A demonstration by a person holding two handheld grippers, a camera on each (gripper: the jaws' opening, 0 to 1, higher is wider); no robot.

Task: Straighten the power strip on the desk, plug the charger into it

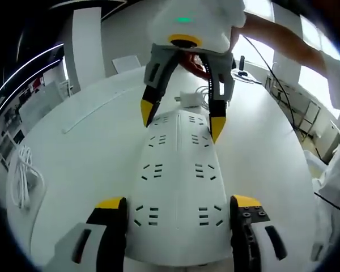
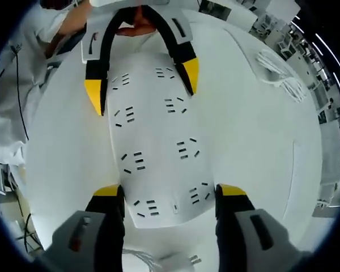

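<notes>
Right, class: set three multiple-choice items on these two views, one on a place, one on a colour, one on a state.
1. Where does the power strip lie?
A. flat on the desk
B. on a chair
C. hanging off a shelf

2. What colour are the tips of each hand-held gripper?
A. red
B. yellow
C. green

3. How do the left hand-held gripper and the right hand-held gripper stand to the strip?
A. both far above it
B. one at each end, jaws either side of it
C. both at the same end

Answers: 1 A, white desk shows all round the strip; 2 B, all four tips are yellow; 3 B, each view shows the other gripper at the strip's far end.
</notes>
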